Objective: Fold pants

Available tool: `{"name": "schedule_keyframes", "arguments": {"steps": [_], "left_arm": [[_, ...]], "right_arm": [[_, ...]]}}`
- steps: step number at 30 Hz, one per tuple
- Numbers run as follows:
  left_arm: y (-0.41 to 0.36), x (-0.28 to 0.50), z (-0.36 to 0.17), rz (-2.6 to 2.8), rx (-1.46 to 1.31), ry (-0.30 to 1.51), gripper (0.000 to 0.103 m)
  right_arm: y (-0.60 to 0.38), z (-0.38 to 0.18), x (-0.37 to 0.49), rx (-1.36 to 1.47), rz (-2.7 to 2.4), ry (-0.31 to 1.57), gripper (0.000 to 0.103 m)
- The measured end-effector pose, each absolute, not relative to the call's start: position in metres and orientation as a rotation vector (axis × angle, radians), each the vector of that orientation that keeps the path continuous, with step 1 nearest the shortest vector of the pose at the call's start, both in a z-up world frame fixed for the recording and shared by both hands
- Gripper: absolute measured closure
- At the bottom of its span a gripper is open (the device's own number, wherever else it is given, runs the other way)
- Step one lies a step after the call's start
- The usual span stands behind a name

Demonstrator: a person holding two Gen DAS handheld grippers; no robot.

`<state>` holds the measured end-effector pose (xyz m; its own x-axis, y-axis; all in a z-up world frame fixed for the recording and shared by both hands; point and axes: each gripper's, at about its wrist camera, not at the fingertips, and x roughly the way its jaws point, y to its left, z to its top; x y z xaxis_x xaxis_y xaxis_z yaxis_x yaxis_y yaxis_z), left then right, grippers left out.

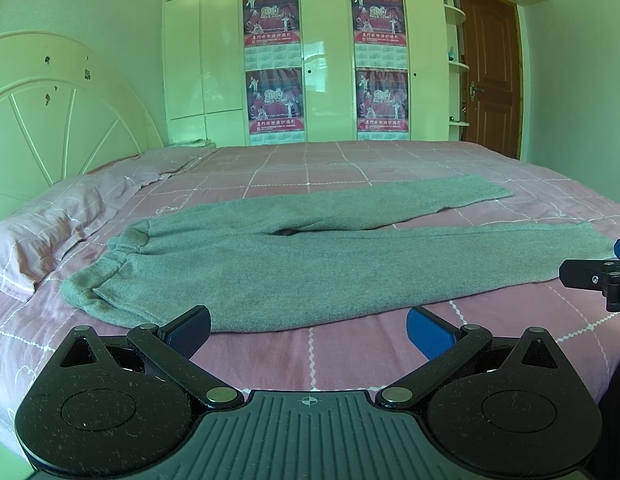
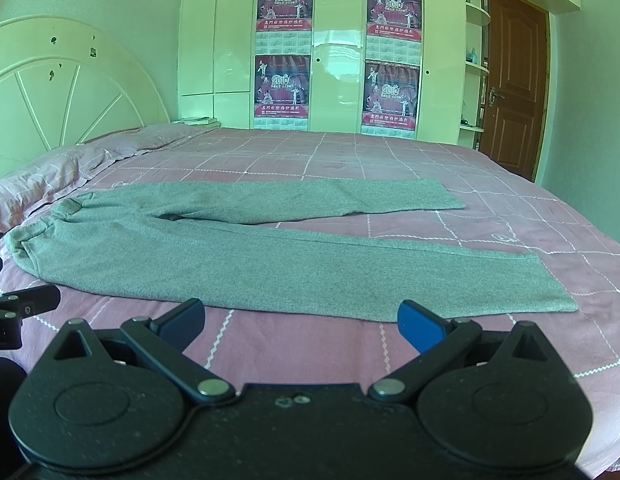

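Here, pants: grey sweatpants [image 1: 310, 264] lie flat and unfolded on the bed, waistband toward the pillows on the left, both legs running to the right and spreading apart in a narrow V from the crotch.
Near leg: it lies closest to both grippers, its long edge just ahead of their fingertips; its cuff ends at the right, toward the bed's side.
Far leg: it angles away toward the wardrobe side, its cuff well apart from the near cuff.
Waistband: gathered and slightly rumpled, one corner turned up; whether a drawstring shows there I cannot tell.
Bed: a pink sheet [image 1: 349, 356] with a white grid covers it, bare between the pants and the grippers.
Left gripper [image 1: 308, 330]: jaws spread wide, blue pads holding nothing, hovering over the sheet just short of the pants' near edge at the hip end.
Right gripper [image 2: 302, 320]: jaws likewise spread wide and empty, just short of the near leg's edge, further toward the cuff; part of it also shows at the right border of the left wrist view.
Pillows [image 1: 50, 220]: two in matching pink, at the left below the cream headboard [image 1: 62, 120].
Background: a cream wardrobe [image 1: 329, 60] carrying four red posters, and a brown door [image 1: 489, 72] to its right.
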<state>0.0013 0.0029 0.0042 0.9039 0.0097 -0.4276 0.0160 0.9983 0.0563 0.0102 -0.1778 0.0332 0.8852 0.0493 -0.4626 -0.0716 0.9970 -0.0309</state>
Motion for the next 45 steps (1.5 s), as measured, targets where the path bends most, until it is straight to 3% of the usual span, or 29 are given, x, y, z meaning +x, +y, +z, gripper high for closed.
{"name": "schedule_keyframes", "arguments": {"steps": [18,22,30,34,38,39,40,41,43,45], "left_arm": [[0.056,0.040,0.006,0.070,-0.006,0.500,0.000],[0.088,0.070,0.007,0.067,-0.024,0.508,0.000],[0.173,0.169,0.008,0.162,0.003,0.568,0.000],[0.224,0.232,0.007,0.144,-0.029,0.609,0.000],[0.274,0.293,-0.001,0.117,-0.128,0.625,0.000],[0.283,0.307,-0.005,0.123,-0.141,0.634,0.006],[0.291,0.323,-0.011,0.129,-0.141,0.654,0.022],[0.299,0.339,-0.019,0.130,-0.146,0.681,0.028],[0.320,0.372,-0.038,0.131,-0.179,0.735,0.037],[0.332,0.396,-0.056,0.119,-0.204,0.774,0.037]], "right_arm": [[-0.177,0.032,0.036,-0.066,0.099,0.510,0.006],[-0.177,0.038,0.060,-0.072,0.131,0.503,0.015],[-0.169,0.058,0.166,-0.049,0.212,0.525,0.018],[-0.160,0.069,0.233,-0.044,0.238,0.550,0.035],[-0.153,0.069,0.287,-0.073,0.251,0.563,0.039],[-0.151,0.067,0.298,-0.087,0.251,0.566,0.039],[-0.149,0.064,0.311,-0.099,0.249,0.575,0.039],[-0.146,0.061,0.324,-0.109,0.246,0.586,0.039],[-0.142,0.055,0.348,-0.115,0.245,0.609,0.041],[-0.138,0.049,0.366,-0.118,0.256,0.619,0.041]]}}
